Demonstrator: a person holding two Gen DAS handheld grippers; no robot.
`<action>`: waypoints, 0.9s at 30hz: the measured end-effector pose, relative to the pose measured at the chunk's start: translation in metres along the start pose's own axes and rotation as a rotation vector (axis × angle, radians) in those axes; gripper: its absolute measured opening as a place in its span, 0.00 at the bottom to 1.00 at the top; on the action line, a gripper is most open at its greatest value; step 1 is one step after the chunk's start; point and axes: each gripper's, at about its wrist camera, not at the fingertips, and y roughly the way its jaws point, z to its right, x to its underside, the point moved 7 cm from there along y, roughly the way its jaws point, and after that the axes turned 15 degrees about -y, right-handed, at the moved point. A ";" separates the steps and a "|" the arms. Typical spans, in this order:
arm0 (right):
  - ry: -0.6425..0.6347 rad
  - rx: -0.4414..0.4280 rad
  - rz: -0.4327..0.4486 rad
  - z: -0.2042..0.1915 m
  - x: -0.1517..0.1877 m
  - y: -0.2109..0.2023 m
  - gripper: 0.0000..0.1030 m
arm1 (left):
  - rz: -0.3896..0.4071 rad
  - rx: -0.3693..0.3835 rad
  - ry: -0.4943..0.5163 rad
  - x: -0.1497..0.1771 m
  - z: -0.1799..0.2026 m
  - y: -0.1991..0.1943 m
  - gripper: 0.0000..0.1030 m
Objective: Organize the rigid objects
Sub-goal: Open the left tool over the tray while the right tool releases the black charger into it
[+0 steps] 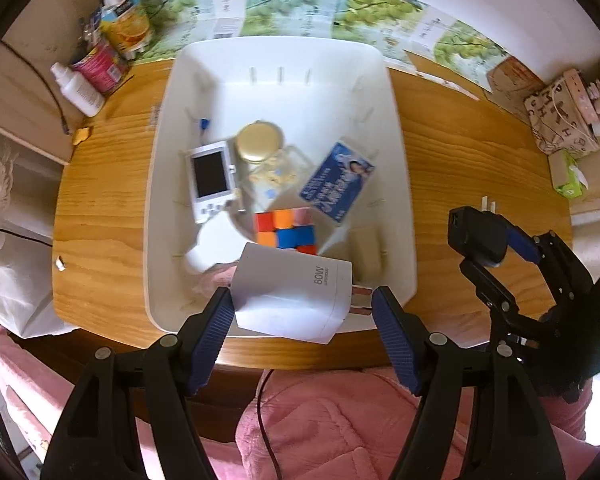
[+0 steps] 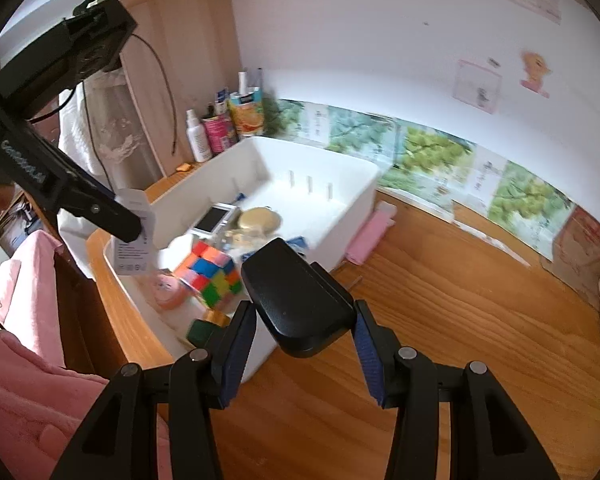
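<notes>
The left gripper (image 1: pixel 302 312) clamps one white charger (image 1: pixel 292 296), long axis crosswise and prongs rightward, above the near rim of the single white bin (image 1: pixel 396 120). The right gripper (image 2: pixel 306 344) grasps one black adapter (image 2: pixel 300 300) beside the bin's right wall, over a wooden table (image 2: pixel 460 320) against the wall.

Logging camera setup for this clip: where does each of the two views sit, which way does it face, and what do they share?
Left wrist: on the left tool, facing straight down into the white bin; it grips a white charger; pink-clad lap below.
Right wrist: on the right tool, angled down across the wooden table toward the wall; it grips a black charger; pink sleeve at left.
Shared: bin, Rubik's cube, both chargers, each other's tool.
</notes>
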 end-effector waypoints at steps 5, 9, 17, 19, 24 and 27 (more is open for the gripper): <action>-0.020 -0.003 0.009 -0.015 -0.019 0.007 0.48 | 0.012 -0.008 -0.043 -0.011 -0.025 0.000 0.72; -0.018 -0.009 0.042 -0.025 -0.037 0.009 0.48 | 0.033 -0.006 -0.058 -0.020 -0.038 -0.002 0.72; 0.015 0.025 0.060 -0.039 -0.058 0.030 0.48 | 0.046 -0.003 -0.007 -0.040 -0.048 0.000 0.72; 0.039 0.033 0.057 -0.042 -0.059 0.034 0.48 | 0.041 -0.015 0.014 -0.044 -0.050 0.003 0.73; 0.077 0.059 0.039 -0.047 -0.055 0.041 0.48 | 0.088 -0.022 0.067 -0.056 -0.049 0.001 0.72; 0.104 0.085 0.028 -0.046 -0.052 0.042 0.49 | 0.150 -0.035 0.109 -0.066 -0.044 -0.007 0.74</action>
